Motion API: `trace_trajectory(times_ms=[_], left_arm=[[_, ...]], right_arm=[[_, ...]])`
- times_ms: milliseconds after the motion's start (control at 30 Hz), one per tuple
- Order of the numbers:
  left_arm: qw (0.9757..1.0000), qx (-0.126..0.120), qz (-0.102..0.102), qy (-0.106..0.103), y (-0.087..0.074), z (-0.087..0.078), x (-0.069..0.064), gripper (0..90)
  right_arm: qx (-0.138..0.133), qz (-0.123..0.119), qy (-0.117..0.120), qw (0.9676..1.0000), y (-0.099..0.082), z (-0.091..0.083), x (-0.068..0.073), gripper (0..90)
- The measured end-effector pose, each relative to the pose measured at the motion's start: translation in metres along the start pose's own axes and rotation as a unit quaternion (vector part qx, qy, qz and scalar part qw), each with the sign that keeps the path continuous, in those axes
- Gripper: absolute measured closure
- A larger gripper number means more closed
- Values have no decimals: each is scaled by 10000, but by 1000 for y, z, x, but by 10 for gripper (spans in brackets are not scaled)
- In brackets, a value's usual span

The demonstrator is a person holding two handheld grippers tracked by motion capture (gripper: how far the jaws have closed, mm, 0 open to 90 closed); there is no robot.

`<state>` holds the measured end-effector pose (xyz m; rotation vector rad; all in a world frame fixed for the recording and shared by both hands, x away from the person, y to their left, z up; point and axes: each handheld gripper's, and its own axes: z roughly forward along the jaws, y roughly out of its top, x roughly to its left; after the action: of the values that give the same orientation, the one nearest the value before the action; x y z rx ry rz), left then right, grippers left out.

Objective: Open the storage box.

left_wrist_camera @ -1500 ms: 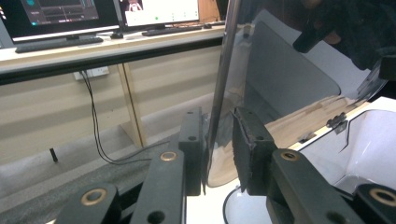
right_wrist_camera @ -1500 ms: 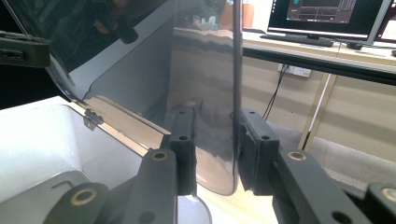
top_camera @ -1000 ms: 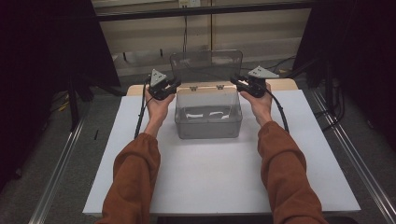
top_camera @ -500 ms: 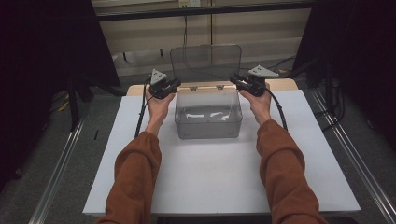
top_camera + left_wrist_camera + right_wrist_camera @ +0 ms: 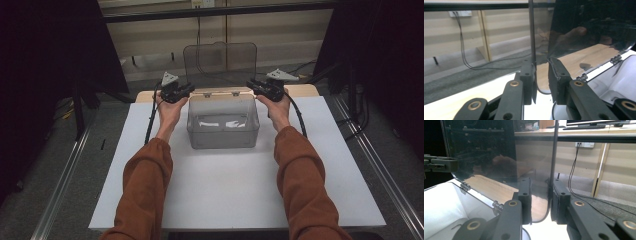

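I am clamping my left gripper (image 5: 183, 92) and my right gripper (image 5: 256, 88) on the two lower corners of the clear lid (image 5: 220, 60), standing upright at upper centre behind the box (image 5: 223, 131). I am keeping both hands level, so the hinges (image 5: 220, 93) are not twisting.

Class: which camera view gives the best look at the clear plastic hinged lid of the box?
The high view: the clear plastic hinged lid stands upright, seen whole. The left gripper view and the right gripper view each show one lower corner between jaws.
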<state>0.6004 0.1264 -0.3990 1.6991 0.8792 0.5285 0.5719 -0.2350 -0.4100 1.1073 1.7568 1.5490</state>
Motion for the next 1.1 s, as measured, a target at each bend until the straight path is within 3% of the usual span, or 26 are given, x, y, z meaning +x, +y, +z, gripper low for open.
trace_trajectory(times_ms=[167, 333, 467, 733, 900, 1100], left_arm=[[9999, 11, -128, -97, 1, 1, 3, 748], [9985, 116, -502, -184, 2, 2, 7, 764], [9981, 230, -550, -142, 5, 3, 7, 764], [9970, 391, -673, -53, 8, 5, 6, 762], [9969, 434, -654, -33, 9, 6, 6, 755], [9966, 428, -700, -13, 9, 7, 6, 746]], right_arm=[[-10, 63, 46, 10000, 0, 1, -2, 728], [2, 253, 74, 9997, 0, 3, -4, 730], [58, 537, 56, 9985, 1, 5, -5, 730], [282, 782, -31, 9965, 6, 7, -5, 728], [366, 1098, -56, 9933, 8, 9, -7, 728], [534, 1198, -134, 9913, 11, 11, -7, 724]])
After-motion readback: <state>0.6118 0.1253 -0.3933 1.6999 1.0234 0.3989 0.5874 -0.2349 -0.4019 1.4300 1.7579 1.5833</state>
